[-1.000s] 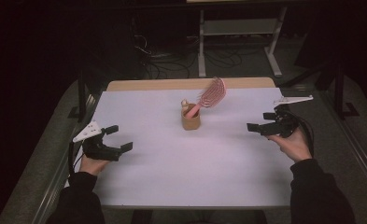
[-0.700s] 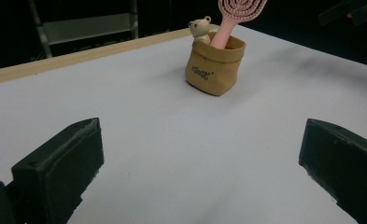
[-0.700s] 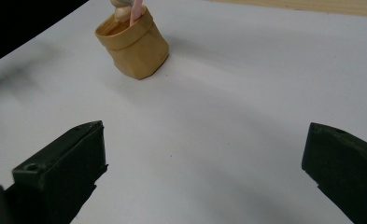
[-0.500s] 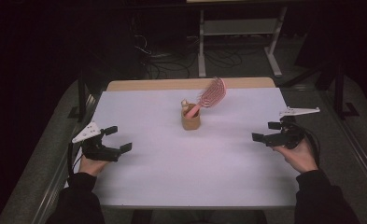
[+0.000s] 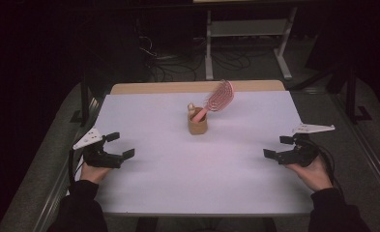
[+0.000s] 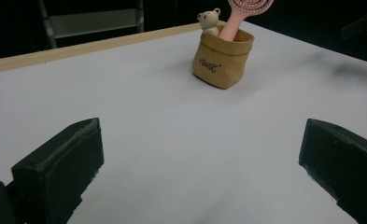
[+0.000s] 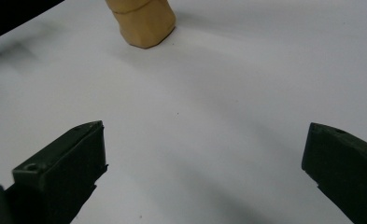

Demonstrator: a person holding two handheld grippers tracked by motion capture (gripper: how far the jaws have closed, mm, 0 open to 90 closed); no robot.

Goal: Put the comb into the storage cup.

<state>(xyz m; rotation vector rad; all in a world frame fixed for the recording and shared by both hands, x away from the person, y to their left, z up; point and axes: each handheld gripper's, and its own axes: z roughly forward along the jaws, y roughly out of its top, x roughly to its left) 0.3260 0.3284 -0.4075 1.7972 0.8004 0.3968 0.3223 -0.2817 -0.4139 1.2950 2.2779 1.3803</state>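
A small tan paper-bag pot [image 5: 197, 124] [image 6: 222, 63] [image 7: 144, 21] stands upright near the middle of the white table [image 5: 178, 169]. A pink hairbrush [image 5: 220, 98] [image 6: 244, 14] leans out of it to the right, and a little cream bear figure [image 6: 209, 21] peeks from its rim. My left gripper [image 5: 120, 145] [image 6: 200, 163] rests open low at the table's left side, well short of the pot. My right gripper [image 5: 279, 147] [image 7: 204, 168] is open near the table's right edge, nothing between its jaws.
A bare wooden strip [image 5: 197, 87] runs along the table's far edge. Beyond it the dark floor holds cables [image 5: 168, 67] and a metal stand [image 5: 245, 34]. Wide white surface lies between both grippers and the pot.
My right gripper has drawn back toward the near right edge and lower, away from the pot. The left gripper, pot and hairbrush have stayed put.
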